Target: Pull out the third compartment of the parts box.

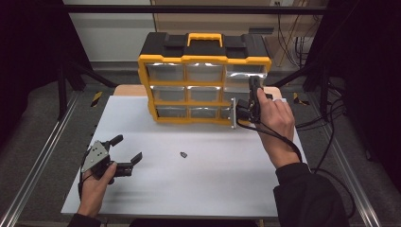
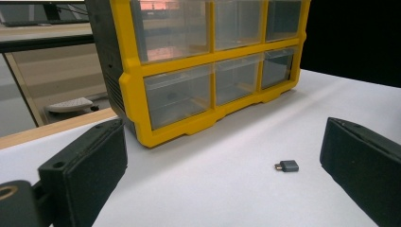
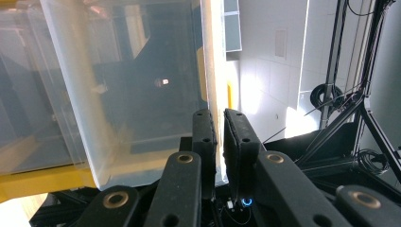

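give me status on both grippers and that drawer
Right gripper shut on drawer front edge, bottom-right of organizer. Left gripper open, idle. Small adapter loose on table, clear.

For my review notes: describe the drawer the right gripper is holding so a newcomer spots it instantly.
Find the yellow-framed organizer at the table's far edge. The drawer is at its bottom right, gripped by the right gripper. Unlike its neighbours, this clear drawer is pulled out of the frame.
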`<state>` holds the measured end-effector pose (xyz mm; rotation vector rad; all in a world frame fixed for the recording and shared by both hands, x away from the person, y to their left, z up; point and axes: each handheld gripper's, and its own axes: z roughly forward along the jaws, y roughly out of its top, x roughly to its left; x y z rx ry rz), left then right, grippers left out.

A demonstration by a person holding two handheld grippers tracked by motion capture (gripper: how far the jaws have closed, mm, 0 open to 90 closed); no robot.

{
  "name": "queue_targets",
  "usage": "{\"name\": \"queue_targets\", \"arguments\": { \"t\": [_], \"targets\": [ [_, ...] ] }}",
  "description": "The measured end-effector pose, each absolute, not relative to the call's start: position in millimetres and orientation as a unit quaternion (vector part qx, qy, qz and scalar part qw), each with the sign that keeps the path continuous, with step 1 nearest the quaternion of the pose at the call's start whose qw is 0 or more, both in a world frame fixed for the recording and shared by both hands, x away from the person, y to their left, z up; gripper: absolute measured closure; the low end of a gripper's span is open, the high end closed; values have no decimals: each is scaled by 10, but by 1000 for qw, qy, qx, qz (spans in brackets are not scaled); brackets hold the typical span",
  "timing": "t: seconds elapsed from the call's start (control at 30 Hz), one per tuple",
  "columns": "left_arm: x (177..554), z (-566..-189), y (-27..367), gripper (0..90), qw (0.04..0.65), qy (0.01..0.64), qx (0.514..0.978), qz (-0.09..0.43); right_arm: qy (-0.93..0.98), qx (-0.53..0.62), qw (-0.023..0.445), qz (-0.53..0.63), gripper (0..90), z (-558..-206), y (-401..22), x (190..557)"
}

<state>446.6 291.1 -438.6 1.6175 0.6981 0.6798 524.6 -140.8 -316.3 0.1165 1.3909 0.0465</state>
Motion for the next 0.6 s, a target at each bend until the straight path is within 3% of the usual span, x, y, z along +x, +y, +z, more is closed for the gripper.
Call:
{"name": "queue_targets", "arguments": {
  "t": [0.6],
  "targets": [
    [4464,-4385,2914,13,586,300,694,292,639,51,767,23,838,-3174,-1417,5106]
  ]
}}
